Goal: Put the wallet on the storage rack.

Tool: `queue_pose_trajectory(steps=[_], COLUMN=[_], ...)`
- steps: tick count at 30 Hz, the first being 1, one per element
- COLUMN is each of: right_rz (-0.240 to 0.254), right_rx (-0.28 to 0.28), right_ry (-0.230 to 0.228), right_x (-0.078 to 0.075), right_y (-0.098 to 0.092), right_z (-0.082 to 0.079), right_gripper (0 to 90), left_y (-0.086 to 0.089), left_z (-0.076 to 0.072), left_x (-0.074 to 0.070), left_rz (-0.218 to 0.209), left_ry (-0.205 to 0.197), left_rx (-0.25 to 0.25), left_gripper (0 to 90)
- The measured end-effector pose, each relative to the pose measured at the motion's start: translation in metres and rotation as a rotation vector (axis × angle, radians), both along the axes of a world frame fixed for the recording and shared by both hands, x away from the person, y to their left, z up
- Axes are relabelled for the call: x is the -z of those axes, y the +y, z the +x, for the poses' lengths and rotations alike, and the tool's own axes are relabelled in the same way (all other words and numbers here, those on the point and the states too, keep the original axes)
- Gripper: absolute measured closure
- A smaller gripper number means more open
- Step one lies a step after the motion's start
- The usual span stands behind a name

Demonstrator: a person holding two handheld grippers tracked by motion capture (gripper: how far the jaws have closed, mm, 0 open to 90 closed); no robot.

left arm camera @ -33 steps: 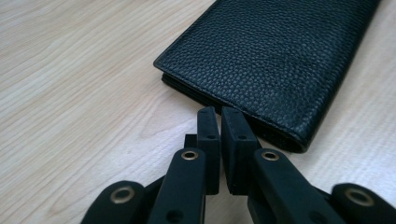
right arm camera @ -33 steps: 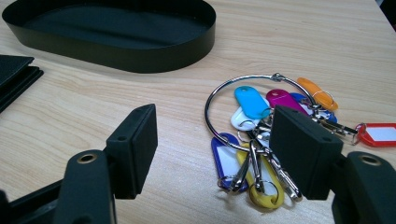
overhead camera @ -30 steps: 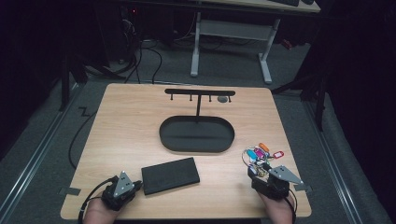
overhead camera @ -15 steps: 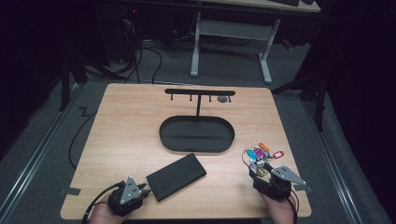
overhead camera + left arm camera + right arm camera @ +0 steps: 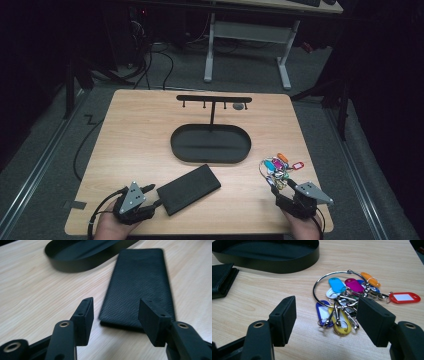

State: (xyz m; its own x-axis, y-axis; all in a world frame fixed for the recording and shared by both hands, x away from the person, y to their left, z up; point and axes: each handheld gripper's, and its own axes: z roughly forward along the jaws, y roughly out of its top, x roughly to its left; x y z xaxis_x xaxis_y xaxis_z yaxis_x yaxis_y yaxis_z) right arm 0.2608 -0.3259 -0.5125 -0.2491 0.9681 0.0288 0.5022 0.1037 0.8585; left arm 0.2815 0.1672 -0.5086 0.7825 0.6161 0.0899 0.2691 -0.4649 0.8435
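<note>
My left hand-held gripper [image 5: 159, 202] has just been opening its jaws and now stands released, nothing pinched, right at the near end of the black wallet [image 5: 140, 287], which has swung to lie slanted on the counter [image 5: 135, 135] since a second ago. I judge the wallet set down. My right hand-held gripper [image 5: 325, 322] gapes empty before the key ring [image 5: 344, 302]. Beyond sits the black tray [image 5: 210, 144]; the room is dark.
</note>
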Motion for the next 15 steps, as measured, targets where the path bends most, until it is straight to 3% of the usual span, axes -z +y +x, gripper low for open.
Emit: queue_pose_trajectory(steps=[3,7,10,12,14,15], right_rz=[-0.002,-0.009,-0.011,-0.009,-0.01,-0.011], right_rx=[0.004,0.004,0.003,0.007,0.007,0.004], right_ry=[0.004,0.015,0.02,0.023,0.02,0.021], right_x=[0.0,0.002,0.003,0.003,0.003,0.004], right_y=[-0.002,-0.003,-0.003,-0.003,-0.003,-0.003], right_z=[-0.003,-0.005,-0.006,-0.007,-0.007,-0.007], right_gripper=[32.9,33.0,33.0,33.0,33.1,33.1], left_y=[-0.009,-0.022,-0.03,-0.039,-0.05,-0.056], left_z=[-0.002,-0.002,-0.002,0.001,0.009,0.01], left_x=[0.0,0.001,0.0,-0.001,-0.006,-0.007], left_rz=[0.003,0.027,-0.005,-0.019,-0.048,-0.05], left_ry=[-0.014,-0.001,0.027,0.024,0.068,0.061], left_rx=[0.05,0.079,0.104,0.101,0.103,0.111], left_gripper=[47.0,44.7,44.8,45.0,45.4,45.6])
